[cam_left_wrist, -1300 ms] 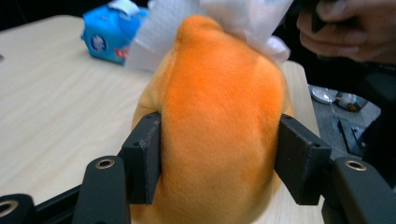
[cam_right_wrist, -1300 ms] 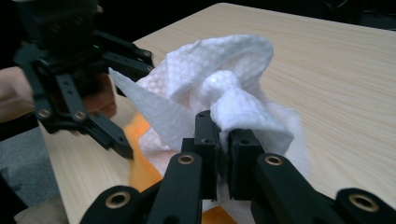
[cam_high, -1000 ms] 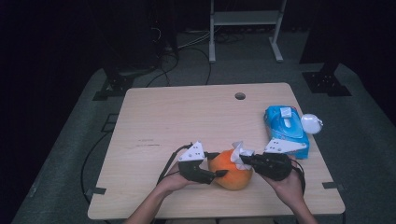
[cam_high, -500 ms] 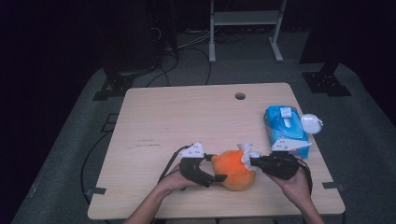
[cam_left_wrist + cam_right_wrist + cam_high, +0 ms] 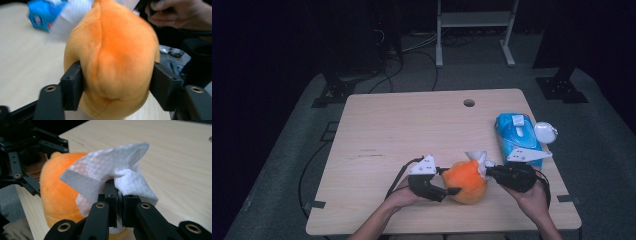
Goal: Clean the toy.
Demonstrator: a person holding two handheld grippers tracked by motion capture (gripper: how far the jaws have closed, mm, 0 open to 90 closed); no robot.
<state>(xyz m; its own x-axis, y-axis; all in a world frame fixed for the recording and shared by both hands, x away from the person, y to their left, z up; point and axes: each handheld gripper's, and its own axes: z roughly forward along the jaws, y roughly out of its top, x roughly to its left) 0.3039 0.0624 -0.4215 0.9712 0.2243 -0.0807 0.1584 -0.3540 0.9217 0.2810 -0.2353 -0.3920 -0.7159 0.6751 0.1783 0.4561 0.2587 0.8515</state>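
The orange plush toy (image 5: 466, 181) sits near the front edge of the table (image 5: 412, 125), its long axis apparently running from the left gripper (image 5: 451, 190) toward the right gripper (image 5: 488, 170), narrow end toward the latter. The left gripper view shows what the high view cannot: both pads pressing into the toy's flanks, the jaws having just closed further. The right gripper view shows those jaws pinched shut on a white paper tissue (image 5: 117, 173) draped against the toy.

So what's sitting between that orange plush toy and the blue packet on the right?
In the high view, the white tissue and the right gripper pinching it lie between the orange plush toy and the blue packet.
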